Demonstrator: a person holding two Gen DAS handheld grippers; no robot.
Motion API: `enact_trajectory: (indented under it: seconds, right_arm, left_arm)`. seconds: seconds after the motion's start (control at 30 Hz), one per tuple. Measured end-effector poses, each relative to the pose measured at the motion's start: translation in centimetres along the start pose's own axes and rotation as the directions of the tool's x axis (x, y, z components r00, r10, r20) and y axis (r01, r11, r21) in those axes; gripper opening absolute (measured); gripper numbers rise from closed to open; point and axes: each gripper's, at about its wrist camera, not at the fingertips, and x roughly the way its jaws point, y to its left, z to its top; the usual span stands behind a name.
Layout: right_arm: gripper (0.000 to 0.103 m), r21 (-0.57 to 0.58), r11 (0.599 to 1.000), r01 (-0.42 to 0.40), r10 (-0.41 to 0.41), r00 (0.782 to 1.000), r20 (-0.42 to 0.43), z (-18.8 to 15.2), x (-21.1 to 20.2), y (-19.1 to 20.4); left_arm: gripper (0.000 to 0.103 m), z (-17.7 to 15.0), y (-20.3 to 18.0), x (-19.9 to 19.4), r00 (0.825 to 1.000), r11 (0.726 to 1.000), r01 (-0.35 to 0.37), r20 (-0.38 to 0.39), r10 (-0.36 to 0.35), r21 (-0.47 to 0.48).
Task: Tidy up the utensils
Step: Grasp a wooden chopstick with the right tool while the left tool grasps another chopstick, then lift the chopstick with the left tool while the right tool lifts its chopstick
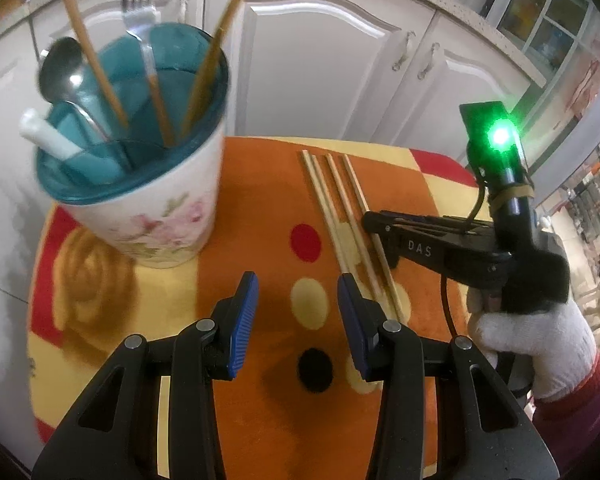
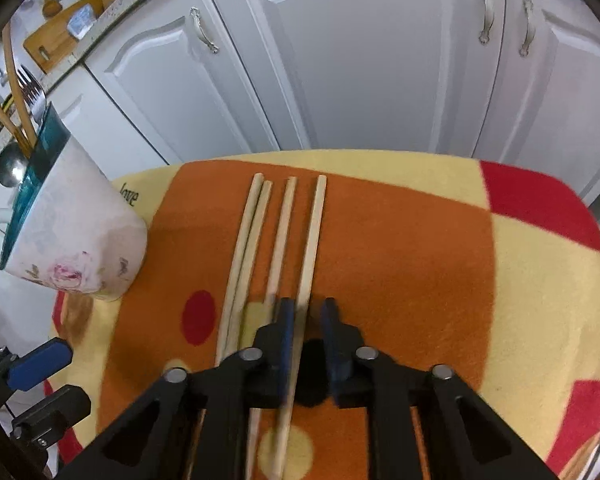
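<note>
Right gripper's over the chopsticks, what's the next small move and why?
Probably close the right gripper on the rightmost chopstick. Its jaws are open and straddle that stick, which lies flat on the cloth apart from the other three. The cup already holds chopsticks, so it likely goes there next. The left gripper hovers open, holding nothing.

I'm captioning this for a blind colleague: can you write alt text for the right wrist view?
The right gripper, jaws slightly apart, straddles the rightmost of four chopsticks lying on an orange blanket. A floral cup holding utensils stands at left, before white cabinets.
</note>
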Motion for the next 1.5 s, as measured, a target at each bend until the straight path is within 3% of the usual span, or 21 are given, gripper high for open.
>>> enact_trajectory:
  seconds: [0.1,0.23,0.33,0.5,0.97,1.13,1.2,1.27,1.5]
  right_arm:
    - [0.007,-0.01,0.998,0.065,-0.065,0.998,0.02,-0.3,-0.7,-0.8]
    - [0.007,0.074,0.997,-0.017,0.016,1.0,0.014,-1.4,-0.8,-2.1]
    - [0.007,0.087,0.996,-0.032,0.03,0.999,0.026,-1.6,-1.2,-2.3]
    - [0.007,0.09,0.994,-0.064,0.061,0.998,0.029,-1.6,-1.6,-1.8]
    - [0.007,0.083,0.993,-0.08,0.079,0.997,0.016,-1.0,-1.3,-1.1]
    - [0.007,0.053,0.996,-0.072,0.073,0.997,-0.006,-0.4,-0.1,0.0]
    - [0.007,0.05,0.996,-0.074,0.075,0.997,-0.016,-0.2,0.6,0.2]
    - [0.007,0.05,0.995,-0.085,0.086,0.996,-0.004,0.0,1.1,0.3]
    - [0.006,0.046,0.991,-0.124,0.124,0.992,-0.004,-1.2,-1.0,0.2]
  left_arm:
    - [0.04,0.4,-0.3,1.6,0.999,0.999,0.031,-0.019,-0.031,-0.017]
    - [0.039,1.3,-1.0,4.0,0.997,0.998,0.055,-0.043,-0.056,-0.022]
    - [0.034,1.8,-1.7,5.6,0.997,0.999,0.051,-0.058,-0.051,-0.01]
    - [0.03,2.0,-2.2,7.9,0.996,1.0,-0.005,-0.094,0.006,0.011]
    - [0.03,2.4,-1.5,8.6,0.997,1.0,-0.015,-0.077,0.014,-0.016]
    - [0.029,2.4,-2.6,8.9,0.997,0.998,-0.049,-0.062,0.051,0.047]
    - [0.025,2.5,-1.9,8.9,0.998,0.999,-0.031,-0.062,0.032,0.016]
    - [0.009,2.6,-1.6,8.9,0.997,1.0,0.003,-0.071,-0.003,-0.008]
    - [0.004,1.1,-1.2,7.1,0.994,0.999,0.05,-0.097,-0.051,-0.011]
